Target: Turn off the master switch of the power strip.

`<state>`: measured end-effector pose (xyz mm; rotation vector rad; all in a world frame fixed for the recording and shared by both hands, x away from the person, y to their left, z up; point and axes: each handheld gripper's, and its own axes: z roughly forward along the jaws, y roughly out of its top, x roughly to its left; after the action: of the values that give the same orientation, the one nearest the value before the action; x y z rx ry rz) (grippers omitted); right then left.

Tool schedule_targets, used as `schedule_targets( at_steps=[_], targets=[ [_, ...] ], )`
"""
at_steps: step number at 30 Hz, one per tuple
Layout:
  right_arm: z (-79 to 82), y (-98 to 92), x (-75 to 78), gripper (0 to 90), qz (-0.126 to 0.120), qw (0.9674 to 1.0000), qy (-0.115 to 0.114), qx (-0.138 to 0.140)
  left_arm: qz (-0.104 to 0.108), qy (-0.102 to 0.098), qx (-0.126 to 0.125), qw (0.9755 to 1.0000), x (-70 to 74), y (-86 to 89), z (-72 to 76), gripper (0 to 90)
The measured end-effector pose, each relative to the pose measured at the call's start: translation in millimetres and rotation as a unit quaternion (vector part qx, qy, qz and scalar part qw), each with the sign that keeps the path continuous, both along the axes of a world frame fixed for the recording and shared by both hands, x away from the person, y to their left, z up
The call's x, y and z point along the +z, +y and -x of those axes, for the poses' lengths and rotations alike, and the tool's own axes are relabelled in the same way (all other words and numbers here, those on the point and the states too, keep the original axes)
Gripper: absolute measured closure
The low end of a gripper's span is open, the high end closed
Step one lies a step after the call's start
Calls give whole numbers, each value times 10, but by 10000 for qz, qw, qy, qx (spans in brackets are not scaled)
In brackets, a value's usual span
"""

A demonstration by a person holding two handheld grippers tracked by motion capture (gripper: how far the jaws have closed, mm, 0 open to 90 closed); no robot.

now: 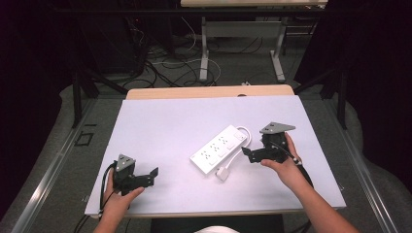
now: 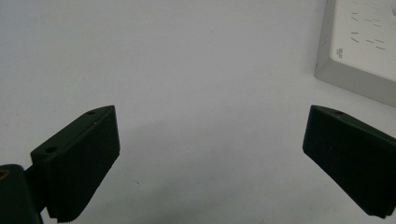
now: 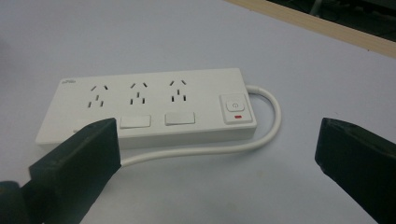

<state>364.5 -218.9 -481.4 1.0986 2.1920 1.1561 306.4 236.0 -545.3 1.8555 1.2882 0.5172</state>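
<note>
While its jaws stand wide apart with nothing between them, the right gripper point(image 1: 248, 154) sits at about 3 o'clock on the table, aimed toward 9 o'clock at the strip point(image 1: 218, 148) just beside it. In the right gripper view the strip point(image 3: 149, 105) lies beyond the jaws, flat, with three sockets, a switch at its right end, and a cord point(image 3: 233, 142) that loops from that end back along its near side and passes behind the left jaw. The cord's plug point(image 1: 223, 173) rests at the strip's 6 o'clock. The left gripper point(image 1: 151, 177), at about 7 o'clock, is also spread wide and empty over bare sheet; a corner of the strip point(image 2: 359, 51) shows at 1 o'clock in its view. The table point(image 1: 160, 121) is covered by a pale sheet, with a wooden edge point(image 1: 209, 91) bare at 12 o'clock. Beyond lies a dark room: a grey floor with tangled cables point(image 1: 165, 68) and the white legs of another table point(image 1: 205, 53).
</note>
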Motion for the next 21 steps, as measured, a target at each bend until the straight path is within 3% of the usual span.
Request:
schedule_targets(
  at_steps=[15, 21],
  targets=[
    [220, -266, 1, 0, -68, 9997, -185, -127, -13, 6, 3, 10000, -1, -4, -1, 38],
    [317, -363, -41, 0, -173, 9995, -149, -197, -13, 1, 6, 10000, 0, -1, 0, 39]
  ],
)
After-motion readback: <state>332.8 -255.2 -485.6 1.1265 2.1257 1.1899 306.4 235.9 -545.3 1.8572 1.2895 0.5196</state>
